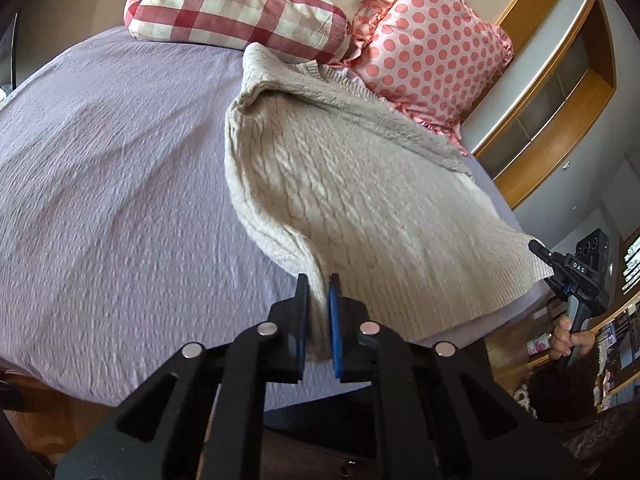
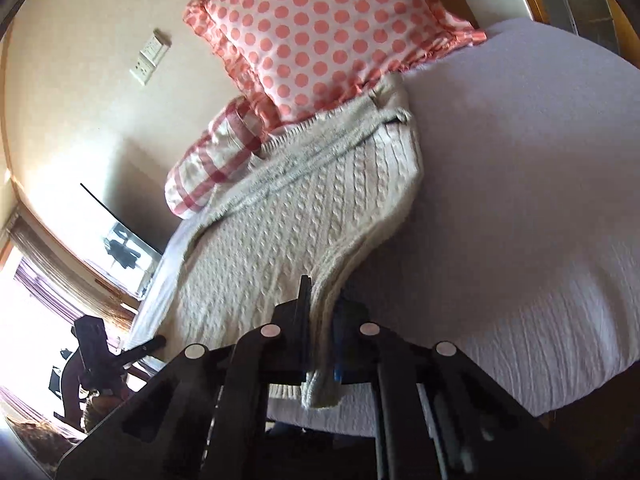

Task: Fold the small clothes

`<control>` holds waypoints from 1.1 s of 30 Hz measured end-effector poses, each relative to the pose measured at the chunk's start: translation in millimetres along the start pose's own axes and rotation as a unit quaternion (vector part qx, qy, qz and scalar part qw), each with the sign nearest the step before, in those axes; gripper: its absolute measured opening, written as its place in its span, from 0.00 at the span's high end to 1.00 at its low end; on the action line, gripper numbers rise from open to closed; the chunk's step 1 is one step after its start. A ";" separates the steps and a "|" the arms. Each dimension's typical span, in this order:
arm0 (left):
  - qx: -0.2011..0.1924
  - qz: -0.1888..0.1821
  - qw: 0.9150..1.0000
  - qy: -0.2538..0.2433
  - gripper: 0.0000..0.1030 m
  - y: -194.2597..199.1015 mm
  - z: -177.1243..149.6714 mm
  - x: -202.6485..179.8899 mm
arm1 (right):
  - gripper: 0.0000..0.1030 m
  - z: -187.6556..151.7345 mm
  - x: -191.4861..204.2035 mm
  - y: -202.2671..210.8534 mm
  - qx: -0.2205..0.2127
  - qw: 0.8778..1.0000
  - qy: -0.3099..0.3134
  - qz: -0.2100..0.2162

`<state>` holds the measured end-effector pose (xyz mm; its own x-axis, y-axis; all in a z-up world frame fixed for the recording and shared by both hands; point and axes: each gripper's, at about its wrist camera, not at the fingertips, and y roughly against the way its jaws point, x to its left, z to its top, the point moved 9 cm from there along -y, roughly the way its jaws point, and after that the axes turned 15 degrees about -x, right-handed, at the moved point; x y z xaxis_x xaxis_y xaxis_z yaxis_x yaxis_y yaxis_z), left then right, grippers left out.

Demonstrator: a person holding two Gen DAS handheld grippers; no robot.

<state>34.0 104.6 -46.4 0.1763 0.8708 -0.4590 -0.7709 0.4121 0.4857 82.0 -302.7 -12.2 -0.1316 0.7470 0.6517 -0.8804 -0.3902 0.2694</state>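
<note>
A cream cable-knit sweater lies on the lilac bed cover, its far end against the pillows. My left gripper is shut on the sweater's near left corner, with knit pinched between the black and blue pads. My right gripper is shut on the sweater's near right corner, a flap of knit hanging below the pads. The right gripper also shows in the left wrist view at the sweater's hem, and the left gripper in the right wrist view.
A red-and-white checked pillow and a pink polka-dot cushion lie at the head of the bed. A wooden cabinet stands to the right. A wall socket plate and a window show on the left.
</note>
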 end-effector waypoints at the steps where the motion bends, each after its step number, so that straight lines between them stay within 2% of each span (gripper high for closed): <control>1: -0.010 -0.014 1.000 0.009 0.91 -1.3 14.2 -1.4 | 0.92 17.4 5.0 -2.0 -0.019 1.000 -0.009 0.014; 4: -0.052 -0.041 0.997 0.026 0.91 -14.8 76.1 -2.7 | 0.92 71.9 16.0 -26.6 -0.068 0.996 -0.046 0.047; 6: -0.076 -0.041 0.996 0.031 0.91 -36.6 123.5 0.6 | 0.92 105.8 16.4 -57.4 -0.093 0.992 -0.065 0.052; 9: -0.091 -0.011 0.995 0.042 0.91 -92.2 189.0 15.0 | 0.92 140.8 3.1 -123.6 -0.106 0.989 -0.095 0.029; 11: -0.084 0.028 0.995 0.042 0.92 -137.4 220.7 31.2 | 0.92 149.4 -14.5 -170.3 -0.101 0.988 -0.118 -0.003; 13: -0.067 0.062 0.995 0.049 0.92 -181.1 238.7 50.5 | 0.92 155.9 -40.8 -215.0 -0.087 0.987 -0.123 -0.050; 16: -0.027 0.099 0.992 0.075 0.92 -233.0 241.5 78.5 | 0.92 145.0 -77.4 -267.2 -0.043 0.983 -0.131 -0.121; 19: -0.002 0.111 0.989 0.099 0.91 -262.5 233.9 96.0 | 0.91 131.2 -102.6 -297.5 0.013 0.971 -0.173 -0.164; 20: -0.007 0.106 0.989 0.103 0.91 -265.0 236.4 96.9 | 0.91 131.6 -107.2 -302.1 0.021 0.966 -0.200 -0.161; 21: -0.008 0.102 0.989 0.107 0.90 -265.4 238.5 96.8 | 0.88 134.8 -110.7 -305.2 0.023 0.962 -0.228 -0.151; 23: -0.012 0.089 0.988 0.126 0.87 -261.2 244.2 98.7 | 0.74 144.6 -111.8 -306.1 0.017 0.956 -0.265 -0.124; 24: -0.025 0.084 0.987 0.137 0.86 -254.2 250.4 101.0 | 0.64 150.8 -109.8 -305.4 0.010 0.956 -0.274 -0.109; 25: -0.045 0.085 0.985 0.143 0.77 -243.1 257.6 104.5 | 0.51 157.9 -107.3 -303.1 -0.001 0.957 -0.272 -0.098; 26: -0.062 0.083 0.984 0.146 0.72 -231.6 263.9 107.3 | 0.40 168.6 -104.9 -295.1 -0.029 0.962 -0.252 -0.099; 27: -0.074 0.082 0.984 0.143 0.64 -220.1 268.3 109.7 | 0.16 178.8 -101.1 -283.8 -0.063 0.966 -0.227 -0.106; 28: -0.078 0.084 0.984 0.138 0.60 -210.2 269.6 112.0 | 0.09 187.0 -94.0 -270.4 -0.098 0.969 -0.203 -0.100; 29: -0.075 0.081 0.985 0.134 0.59 -201.7 267.2 113.0 | 0.09 190.1 -84.0 -263.0 -0.112 0.974 -0.182 -0.082; 30: -0.067 0.072 0.986 0.133 0.56 -195.2 261.4 112.3 | 0.09 186.8 -71.6 -258.6 -0.106 0.980 -0.155 -0.070; 31: -0.053 0.059 0.988 0.131 0.51 -190.5 254.0 110.5 | 0.09 179.2 -59.2 -257.4 -0.091 0.986 -0.125 -0.068; 33: -0.024 0.042 0.991 0.125 0.49 -185.8 232.7 106.1 | 0.09 153.7 -30.4 -259.8 -0.052 0.996 -0.055 -0.057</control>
<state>338.4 182.8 -12.2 -0.0414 0.8052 -0.5916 -0.8057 0.3233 0.4964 384.8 -306.8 6.9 0.0180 0.7180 0.6959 -0.9297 -0.2440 0.2758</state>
